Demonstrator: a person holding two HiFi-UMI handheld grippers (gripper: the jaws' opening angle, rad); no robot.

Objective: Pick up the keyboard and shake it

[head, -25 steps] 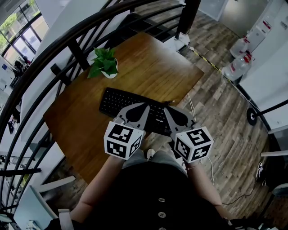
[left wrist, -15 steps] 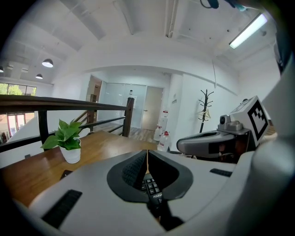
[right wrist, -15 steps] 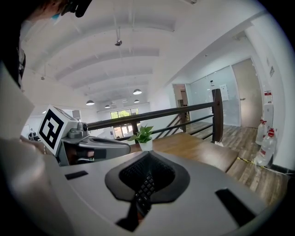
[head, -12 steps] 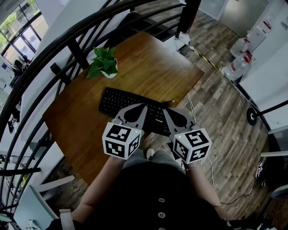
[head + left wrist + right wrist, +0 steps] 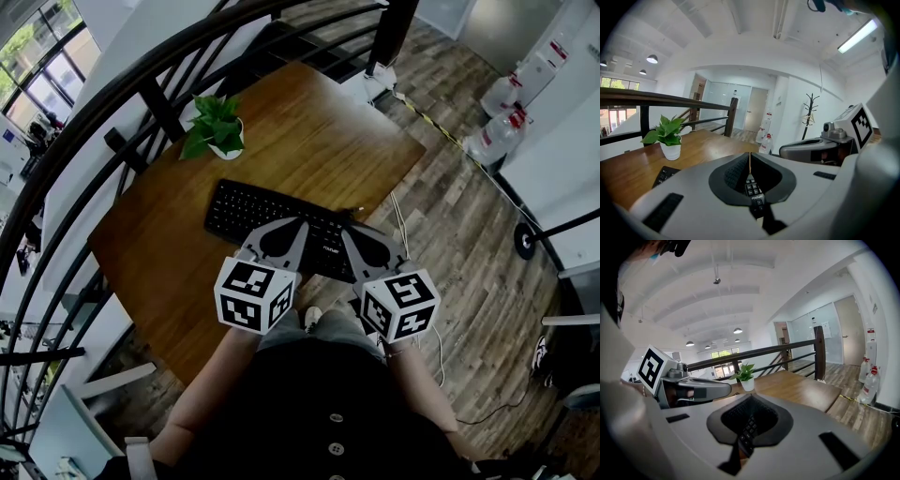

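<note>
- Keyboard (image 5: 251,210): black and full-sized, it lies slantwise on the near part of a brown wooden table (image 5: 319,141). One long edge is turned toward the person holding the grippers.
- From the head view it looks flat on the wood. Whether any part is raised off the table cannot be told.
- Left gripper (image 5: 286,225): it reaches over the near edge of the keyboard, left of the keyboard's middle. Its own view shows the two jaws drawn together, their tips meeting with only a hairline slit of wood colour between them.
- The dark ribbed pads (image 5: 733,171) bow outward and leave an oval hollow. Through that hollow a strip of black keys and a small white logo show underneath. Nothing is pinched between the tips.
- Right gripper (image 5: 361,232): it sits just beside the left one, over the same near edge toward the keyboard's right end. Its jaws are likewise closed tip to tip, and a slanted strip of keys shows through the hollow of its pads.
- Whether either gripper rests on the keys cannot be made out.
- Each gripper carries a cube with black and white square markers nearest the person, and each one appears in the other's view.
- A small green plant (image 5: 216,127) in a white pot stands on the far left part of the table, well apart from the keyboard.
- A dark curved railing (image 5: 141,84) runs behind the table. Large water bottles (image 5: 497,103) stand on the plank floor to the right.
</note>
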